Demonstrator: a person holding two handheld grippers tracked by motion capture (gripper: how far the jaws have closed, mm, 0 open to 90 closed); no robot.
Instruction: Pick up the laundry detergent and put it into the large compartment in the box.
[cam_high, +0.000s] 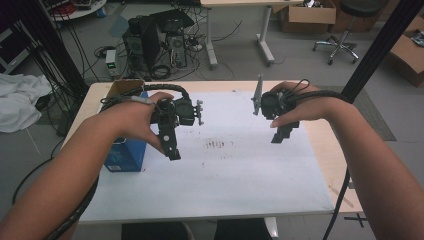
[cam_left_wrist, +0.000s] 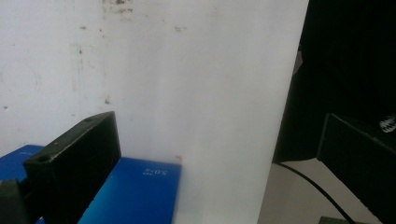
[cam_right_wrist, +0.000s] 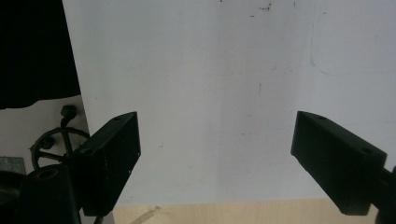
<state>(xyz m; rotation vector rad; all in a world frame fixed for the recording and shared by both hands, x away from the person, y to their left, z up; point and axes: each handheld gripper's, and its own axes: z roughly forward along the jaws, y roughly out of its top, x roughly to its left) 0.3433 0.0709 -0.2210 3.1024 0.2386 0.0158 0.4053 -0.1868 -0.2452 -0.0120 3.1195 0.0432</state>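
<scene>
I hold both grippers above a white sheet that covers most of a light wooden table. My left gripper hangs over the sheet's left part with its jaws pointing back toward the near edge. In the left gripper view my left gripper stands open with nothing between its jaws, and a blue box lies just below it. My right gripper is over the sheet's right part. In the right gripper view my right gripper is open wide over bare white sheet.
The blue box stands at the table's left edge, with an open cardboard box behind it. Faint marks dot the sheet's middle. Computer towers and cables lie on the floor beyond. A black post rises at the right.
</scene>
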